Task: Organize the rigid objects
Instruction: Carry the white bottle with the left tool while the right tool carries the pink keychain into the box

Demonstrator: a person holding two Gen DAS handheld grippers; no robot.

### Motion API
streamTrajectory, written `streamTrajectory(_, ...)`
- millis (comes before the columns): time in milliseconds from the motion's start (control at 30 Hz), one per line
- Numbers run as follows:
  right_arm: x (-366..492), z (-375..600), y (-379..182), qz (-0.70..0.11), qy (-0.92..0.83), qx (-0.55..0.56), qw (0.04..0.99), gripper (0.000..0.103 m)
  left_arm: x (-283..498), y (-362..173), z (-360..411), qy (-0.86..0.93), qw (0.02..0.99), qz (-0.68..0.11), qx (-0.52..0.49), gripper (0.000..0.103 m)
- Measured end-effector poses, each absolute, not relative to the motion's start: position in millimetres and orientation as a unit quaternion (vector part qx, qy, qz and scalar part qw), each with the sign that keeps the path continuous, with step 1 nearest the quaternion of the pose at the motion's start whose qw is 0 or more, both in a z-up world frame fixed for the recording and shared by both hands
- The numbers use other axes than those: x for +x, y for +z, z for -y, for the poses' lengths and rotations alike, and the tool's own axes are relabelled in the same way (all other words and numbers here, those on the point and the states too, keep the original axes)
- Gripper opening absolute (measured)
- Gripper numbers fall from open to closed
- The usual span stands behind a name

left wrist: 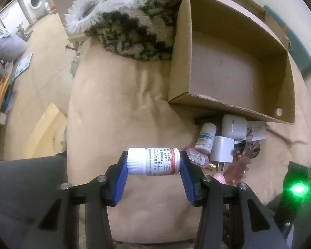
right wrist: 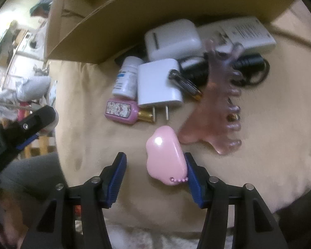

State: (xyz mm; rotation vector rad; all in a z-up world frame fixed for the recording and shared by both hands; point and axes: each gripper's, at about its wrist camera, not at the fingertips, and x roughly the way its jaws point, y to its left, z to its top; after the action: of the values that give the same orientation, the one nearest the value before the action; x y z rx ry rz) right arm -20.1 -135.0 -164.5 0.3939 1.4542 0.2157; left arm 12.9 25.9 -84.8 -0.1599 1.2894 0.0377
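Above the beige cushion (left wrist: pixel 134 103), short of the cardboard box (left wrist: pixel 228 66), our left gripper (left wrist: pixel 153 161) clamps the pill bottle (left wrist: pixel 153 161) end-to-end; it could pivot loose. Our right gripper (right wrist: pixel 155 166) stands open, touching the pink case (right wrist: pixel 165 155)

The white pill bottle (left wrist: pixel 153 161) lying sideways between the left gripper's (left wrist: pixel 153 167) blue pads has small black print. I can read the numbers "2025 08" and "2027 08" on its label, near a red band. The other words on it are too tiny. The flat white box (right wrist: pixel 244 33) has lines of print, too blurry to read
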Motion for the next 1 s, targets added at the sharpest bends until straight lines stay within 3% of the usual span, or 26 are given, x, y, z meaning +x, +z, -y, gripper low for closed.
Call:
streamTrajectory(33, -21, 131, -163, -0.656, 0.094, 0.163, 0.731, 0.037, 13, -84, -27, 0.019, 0.796, -0.600, -0.075, 0.043)
streamTrajectory(400, -34, 128, -146, -0.638, 0.126, 0.177, 0.739, 0.036, 12, -81, -28, 0.030, 0.803, -0.592, -0.068, 0.043)
streamTrajectory(1000, 9, 216, -48, -0.534, 0.154, 0.211, 0.804, 0.036, 17, -69, -13, 0.050, 0.827, -0.559, -0.029, 0.043)
